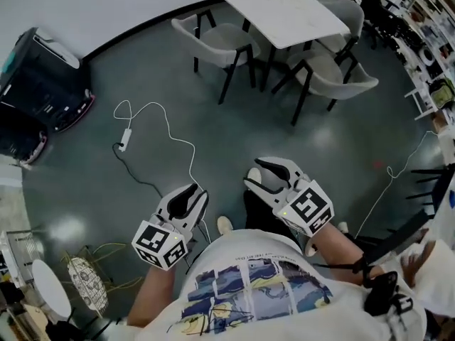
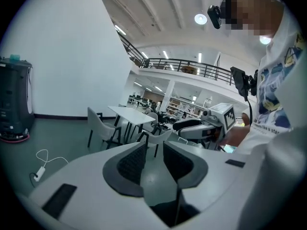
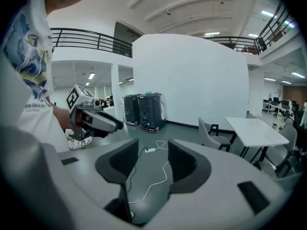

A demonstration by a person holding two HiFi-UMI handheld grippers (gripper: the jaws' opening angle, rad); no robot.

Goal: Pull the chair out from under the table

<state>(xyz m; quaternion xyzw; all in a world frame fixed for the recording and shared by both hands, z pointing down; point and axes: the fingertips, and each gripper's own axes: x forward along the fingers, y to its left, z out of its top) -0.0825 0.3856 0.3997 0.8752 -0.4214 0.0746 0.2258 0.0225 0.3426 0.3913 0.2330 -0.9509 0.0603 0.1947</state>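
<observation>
A white square table [image 1: 284, 9] stands far ahead at the top of the head view, with grey chairs tucked around it: one on its left [image 1: 217, 40] and one at its near side [image 1: 333, 75]. Both grippers hover over the floor near my body, well short of the chairs. My left gripper [image 1: 192, 199] has its jaws a little apart with nothing between them, and it points toward the table [image 2: 130, 114] and chairs [image 2: 98, 123]. My right gripper [image 1: 264, 175] is open wide and empty, and its view has the table [image 3: 256, 128] and a chair [image 3: 213, 135] off to the right.
A white cable with a power strip [image 1: 153, 123] trails across the dark floor between me and the chairs. Black wheeled machines [image 1: 39, 77] stand at the left wall. A black chair frame [image 1: 434, 183] is at the right edge and shelves [image 1: 426, 20] at the top right.
</observation>
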